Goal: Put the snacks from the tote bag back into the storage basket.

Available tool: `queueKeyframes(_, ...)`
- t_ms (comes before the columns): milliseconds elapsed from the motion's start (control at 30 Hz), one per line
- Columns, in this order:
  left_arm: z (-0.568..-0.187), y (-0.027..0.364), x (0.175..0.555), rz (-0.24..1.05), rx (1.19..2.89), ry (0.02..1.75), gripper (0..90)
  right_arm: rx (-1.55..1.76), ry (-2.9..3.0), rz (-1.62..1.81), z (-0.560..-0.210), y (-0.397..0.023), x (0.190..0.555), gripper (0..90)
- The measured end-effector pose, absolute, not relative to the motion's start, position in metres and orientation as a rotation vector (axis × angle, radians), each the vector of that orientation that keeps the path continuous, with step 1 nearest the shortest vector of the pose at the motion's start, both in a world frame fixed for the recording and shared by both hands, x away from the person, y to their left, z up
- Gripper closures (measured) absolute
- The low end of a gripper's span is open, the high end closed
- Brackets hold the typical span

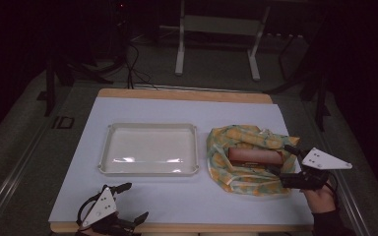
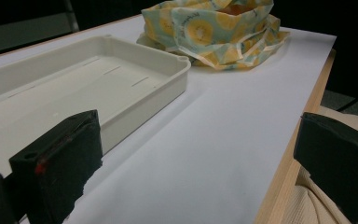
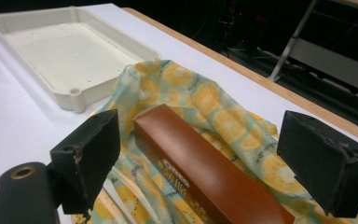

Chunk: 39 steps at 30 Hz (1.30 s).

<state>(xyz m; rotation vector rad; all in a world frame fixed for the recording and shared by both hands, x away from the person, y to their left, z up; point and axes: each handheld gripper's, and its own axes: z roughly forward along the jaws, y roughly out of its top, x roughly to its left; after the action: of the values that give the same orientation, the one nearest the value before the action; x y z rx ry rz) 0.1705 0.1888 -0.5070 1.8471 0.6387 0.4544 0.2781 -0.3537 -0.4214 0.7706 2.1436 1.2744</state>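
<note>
White-topped table [image 1: 177, 201] with a wooden edge, dark room around it.

Cream plastic tray [image 1: 150, 149], shallow and rectangular, sits left of centre with nothing in it. The left gripper view shows short slots in its floor and a rounded corner foot; the high view gives only glare there.

Just to the tray's right, not touching it, lies a crumpled cloth bag [image 1: 243, 160], pale green with a yellow lemon-slice print. The right gripper view makes the slices and a cream trim plain; from above they read as yellow patches.

A long brown box [image 1: 255, 156] lies on top of the bag, lengthwise across the table. The right gripper view shows glossy card and gold lettering too small to read. In the left gripper view only a sliver of brown shows over the folds.

Right gripper [image 1: 290, 161], held in a hand [image 1: 320, 196] at the table's right edge, has its jaws spread wide to either side of the box's near end; contact cannot be told.

Left gripper [image 1: 130, 201] sits at the near left edge, jaws wide apart, holding nothing, pointing across bare table toward the tray.
</note>
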Motion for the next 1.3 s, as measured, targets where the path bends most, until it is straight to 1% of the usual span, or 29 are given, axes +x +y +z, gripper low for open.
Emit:
queueKeyframes(600, -0.507, 0.187, 0.17, 0.432, 1.847, 0.618, 1.3, 0.719, 2.444, 1.288, -0.399, -0.365, 0.317, 13.3)
queueKeyframes(933, -0.507, 0.186, 0.171, 0.419, 1.852, 0.611, 1.4, 0.69, 2.588, 1.262, -0.396, -0.364, 0.333, 13.4)
queueKeyframes(1100, -0.507, 0.187, 0.171, 0.409, 1.833, 0.623, 1.3, 0.656, 2.66, 1.174, -0.401, -0.36, 0.345, 17.1)
queueKeyframes(1167, -0.507, 0.188, 0.172, 0.41, 1.829, 0.627, 1.3, 0.643, 2.685, 1.134, -0.403, -0.358, 0.349, 20.9)
queueKeyframes(1200, -0.507, 0.188, 0.172, 0.41, 1.83, 0.627, 1.4, 0.641, 2.696, 1.106, -0.404, -0.357, 0.352, 20.2)
queueKeyframes(1300, -0.507, 0.187, 0.172, 0.408, 1.834, 0.623, 1.3, 0.552, 2.74, 0.977, -0.408, -0.353, 0.356, 22.7)
